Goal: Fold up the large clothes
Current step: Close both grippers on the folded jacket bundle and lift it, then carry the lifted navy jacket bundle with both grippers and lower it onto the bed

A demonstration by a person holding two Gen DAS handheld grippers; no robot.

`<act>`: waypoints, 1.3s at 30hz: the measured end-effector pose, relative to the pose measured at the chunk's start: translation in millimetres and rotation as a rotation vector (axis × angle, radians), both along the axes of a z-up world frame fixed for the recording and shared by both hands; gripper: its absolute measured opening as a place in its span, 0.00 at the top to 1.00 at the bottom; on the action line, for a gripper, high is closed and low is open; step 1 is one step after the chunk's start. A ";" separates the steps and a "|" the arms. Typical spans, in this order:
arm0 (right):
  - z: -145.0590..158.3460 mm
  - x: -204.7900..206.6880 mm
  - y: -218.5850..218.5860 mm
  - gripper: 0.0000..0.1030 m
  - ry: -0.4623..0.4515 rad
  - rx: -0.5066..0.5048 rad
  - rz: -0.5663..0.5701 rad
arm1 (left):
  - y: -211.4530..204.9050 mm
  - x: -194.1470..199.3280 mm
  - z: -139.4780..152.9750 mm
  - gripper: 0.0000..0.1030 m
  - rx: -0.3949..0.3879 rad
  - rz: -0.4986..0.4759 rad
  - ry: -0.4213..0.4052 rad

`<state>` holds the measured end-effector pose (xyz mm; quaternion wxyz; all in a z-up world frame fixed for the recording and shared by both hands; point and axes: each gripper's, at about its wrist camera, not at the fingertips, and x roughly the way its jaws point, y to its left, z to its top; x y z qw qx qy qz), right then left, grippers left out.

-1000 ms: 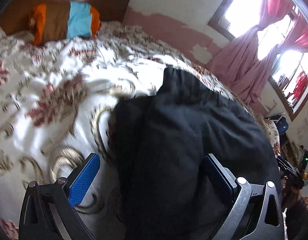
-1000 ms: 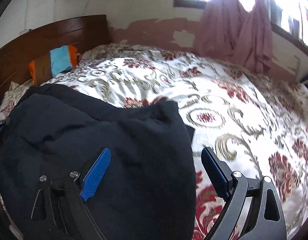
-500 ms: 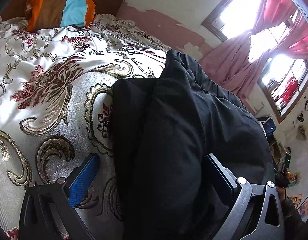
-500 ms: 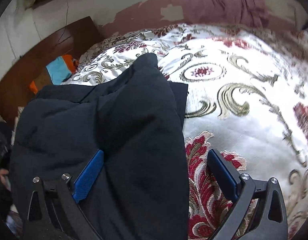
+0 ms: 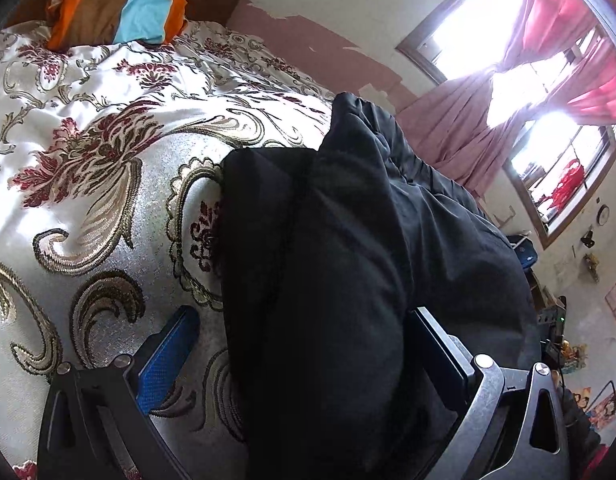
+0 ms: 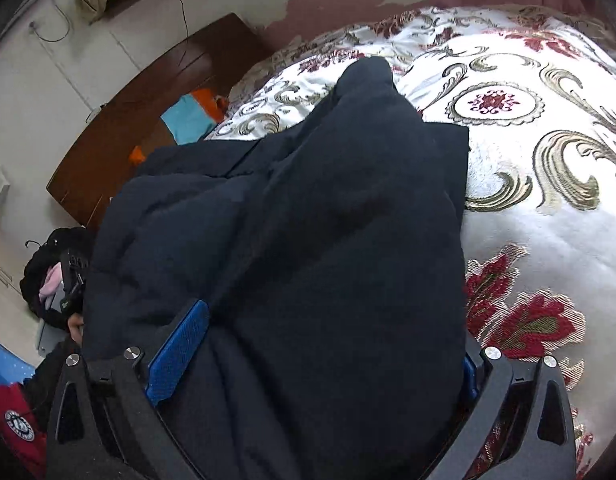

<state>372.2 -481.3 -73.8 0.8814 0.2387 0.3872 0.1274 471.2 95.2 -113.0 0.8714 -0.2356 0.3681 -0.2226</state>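
Strong daylight is let in through the window at the far right, which is blown out to white. Glare is seen on the shiny bedspread. The dark garment is underexposed, with few folds visible. Straight lines are bent and the corners are darkened by the fisheye lens.

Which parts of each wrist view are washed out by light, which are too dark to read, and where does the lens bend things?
Left wrist: the windows blow out to white, the dark garment loses fold detail, and the window frames curve. Right wrist: sheen whitens the bedspread, and the headboard bows.
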 end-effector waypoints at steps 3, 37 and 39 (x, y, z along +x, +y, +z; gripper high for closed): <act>-3.2 1.3 -2.9 0.01 -0.006 0.048 -0.001 | 1.2 2.3 -0.1 0.00 -0.031 -0.048 0.021; 122.7 -72.8 -5.3 0.85 -0.139 0.069 -0.187 | -75.1 -19.9 137.2 0.84 0.104 -0.112 0.026; 132.0 -82.4 -14.3 0.85 -0.151 0.054 -0.209 | -82.0 -21.1 143.0 0.84 0.087 -0.130 0.009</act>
